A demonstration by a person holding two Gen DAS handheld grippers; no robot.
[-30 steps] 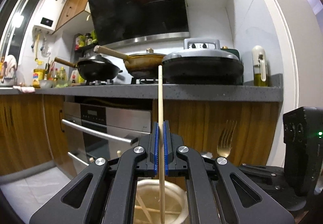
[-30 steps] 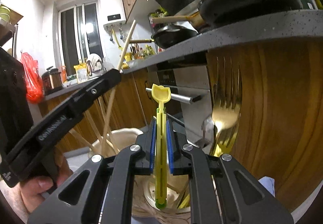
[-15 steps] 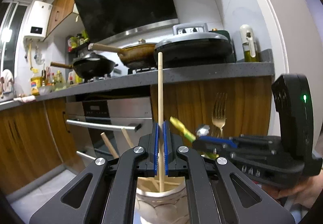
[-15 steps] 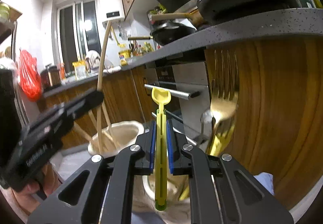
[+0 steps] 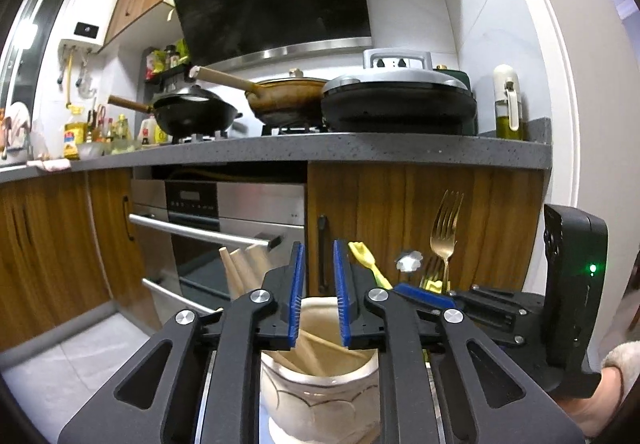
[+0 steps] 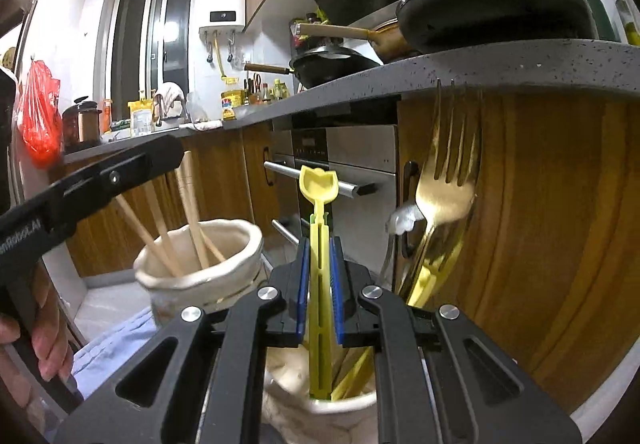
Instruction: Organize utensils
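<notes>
Left tool (image 5: 318, 296) opening, nothing between blue pads, poised just above the cream ceramic holder (image 5: 320, 388) with wooden chopsticks (image 5: 240, 272) leaning inside toward the far left. Right tool (image 6: 320, 292) clamped narrow on an upright yellow plastic spoon (image 6: 319, 244), its lower end dipping into a second cream holder (image 6: 340, 404) directly beneath, beside a gold fork (image 6: 444, 183) standing at the right. Step in hand, seemingly: sorting utensils into holders. Next: lower slightly, then release the spoon.

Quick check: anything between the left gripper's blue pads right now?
Nothing. In the left wrist view the left gripper, its jaws opening, shows a bare gap; the chopsticks lie below in the cream pot.
</notes>
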